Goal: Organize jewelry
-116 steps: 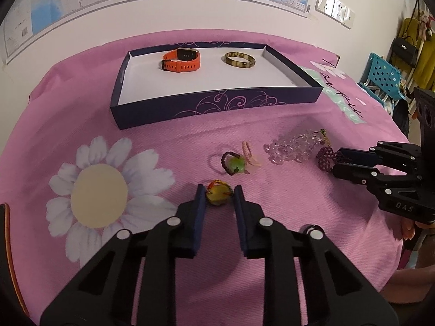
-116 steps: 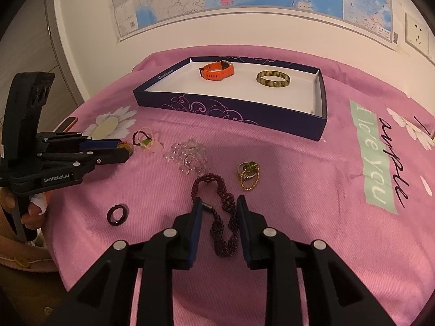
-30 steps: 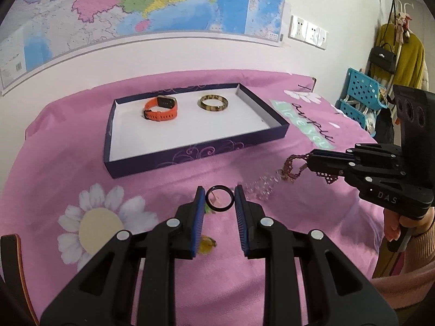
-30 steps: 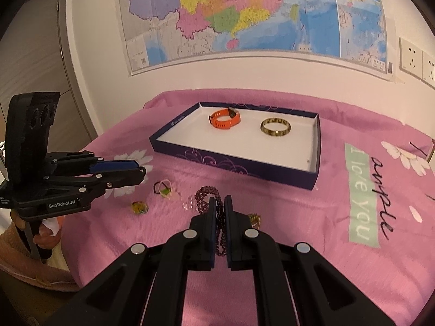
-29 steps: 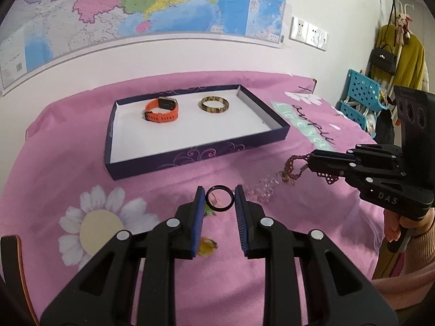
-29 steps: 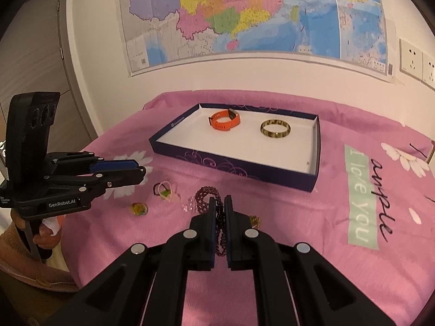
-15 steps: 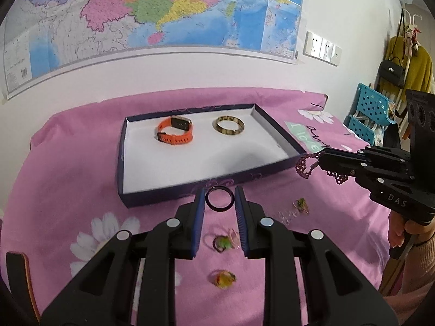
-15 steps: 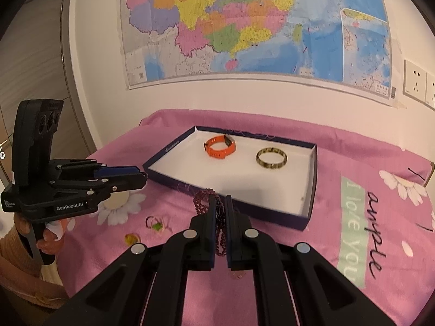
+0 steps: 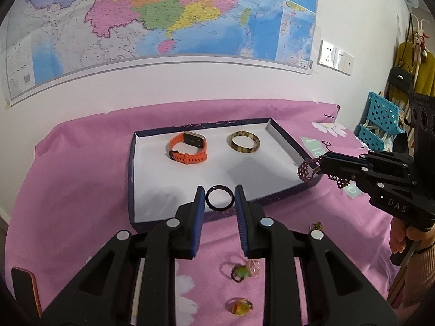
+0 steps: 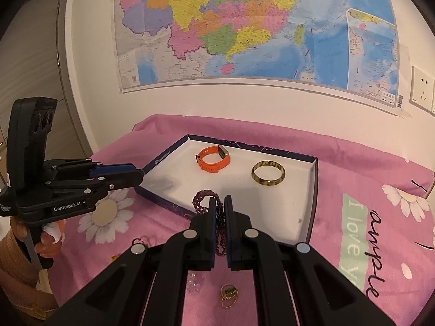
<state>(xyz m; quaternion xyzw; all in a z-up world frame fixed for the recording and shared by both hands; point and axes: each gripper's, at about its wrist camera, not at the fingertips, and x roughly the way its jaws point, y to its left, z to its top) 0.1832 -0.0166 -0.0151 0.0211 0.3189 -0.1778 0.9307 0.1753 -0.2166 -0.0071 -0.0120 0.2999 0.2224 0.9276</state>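
Note:
My left gripper is shut on a black ring and holds it over the front edge of the dark blue tray. My right gripper is shut on a dark red beaded bracelet, held above the tray's near wall; in the left wrist view the bracelet hangs at the tray's right corner. An orange watch band and a tortoiseshell bangle lie inside the tray.
On the pink cloth in front of the tray lie a green-stone ring, a yellow ring, a gold ring and clear beads. A wall with a map stands behind. Blue baskets stand at the right.
Both grippers have risen and moved forward toward the tray, each carrying its piece. Earlier, the left gripper was around the yellow ring and the right around the bracelet on the cloth.

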